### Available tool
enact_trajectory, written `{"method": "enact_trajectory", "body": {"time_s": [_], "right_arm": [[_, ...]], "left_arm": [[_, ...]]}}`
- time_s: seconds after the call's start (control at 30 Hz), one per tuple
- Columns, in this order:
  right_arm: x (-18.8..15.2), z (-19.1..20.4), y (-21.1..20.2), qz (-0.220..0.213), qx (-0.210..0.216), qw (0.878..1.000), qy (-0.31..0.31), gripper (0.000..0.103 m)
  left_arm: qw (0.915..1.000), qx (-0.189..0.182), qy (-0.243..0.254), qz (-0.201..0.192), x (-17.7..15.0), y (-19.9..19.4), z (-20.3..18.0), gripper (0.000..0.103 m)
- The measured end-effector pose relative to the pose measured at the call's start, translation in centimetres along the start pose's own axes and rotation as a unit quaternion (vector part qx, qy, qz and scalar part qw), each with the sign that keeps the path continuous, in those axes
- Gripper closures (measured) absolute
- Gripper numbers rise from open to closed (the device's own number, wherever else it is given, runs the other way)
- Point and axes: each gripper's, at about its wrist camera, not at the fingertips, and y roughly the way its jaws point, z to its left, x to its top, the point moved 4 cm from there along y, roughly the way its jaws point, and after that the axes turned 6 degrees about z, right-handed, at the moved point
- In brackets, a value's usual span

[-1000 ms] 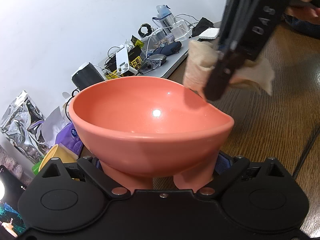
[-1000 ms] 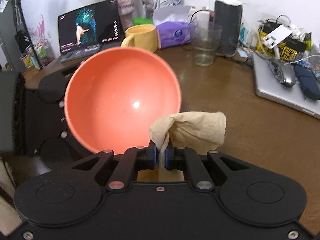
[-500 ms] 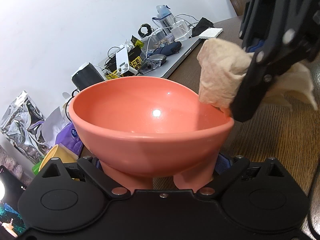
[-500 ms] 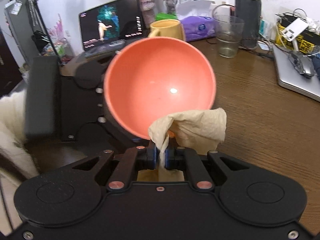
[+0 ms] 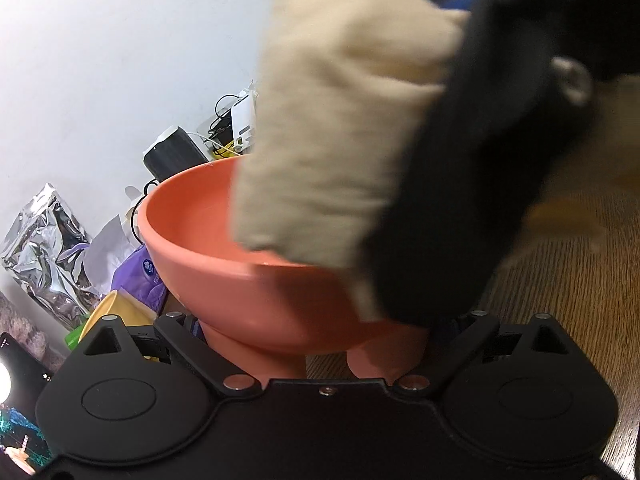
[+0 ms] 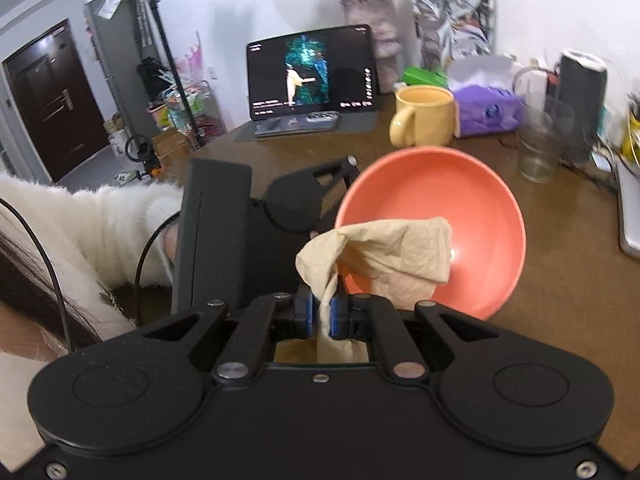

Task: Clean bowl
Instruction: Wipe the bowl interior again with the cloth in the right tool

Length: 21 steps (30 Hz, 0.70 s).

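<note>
A salmon-coloured bowl (image 5: 208, 248) is held off the wooden table, and my left gripper (image 5: 326, 344) is shut on its base. In the right wrist view the bowl (image 6: 440, 192) is tilted, its opening facing that camera. A crumpled beige cloth (image 6: 392, 248) is pinched in my right gripper (image 6: 325, 312), which is shut on it. The cloth drapes over the bowl's near rim and into its inside. In the left wrist view the cloth (image 5: 332, 128) and the blurred black right gripper (image 5: 460, 200) loom large over the bowl's right half and hide that side.
Behind the bowl stand a yellow mug (image 6: 424, 120), a lit tablet (image 6: 312, 72), a purple tissue pack (image 6: 488, 112), a drinking glass (image 6: 540, 148) and a dark cylinder (image 6: 582, 92). A laptop edge (image 6: 630, 216) lies at the right. A person's white fluffy sleeve (image 6: 112, 232) is at the left.
My right gripper has carried the cloth from beside the bowl's right rim over it and into the bowl, close to the left camera. The left gripper keeps holding the bowl.
</note>
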Motion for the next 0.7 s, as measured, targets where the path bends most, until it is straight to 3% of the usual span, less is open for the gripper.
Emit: {"method": "enact_trajectory", "body": {"time_s": [0.33, 0.7], "right_arm": [[2.8, -0.6, 0.4, -0.016, 0.004, 0.999, -0.032, 0.094], [5.0, -1.8, 1.1, -0.044, -0.024, 0.998, -0.038, 0.094]], "left_arm": [[1.0, 0.0, 0.001, -0.001, 0.0, -0.1, -0.3, 0.007], [1.0, 0.0, 0.002, -0.001, 0.1, -0.2, -0.7, 0.007]]}}
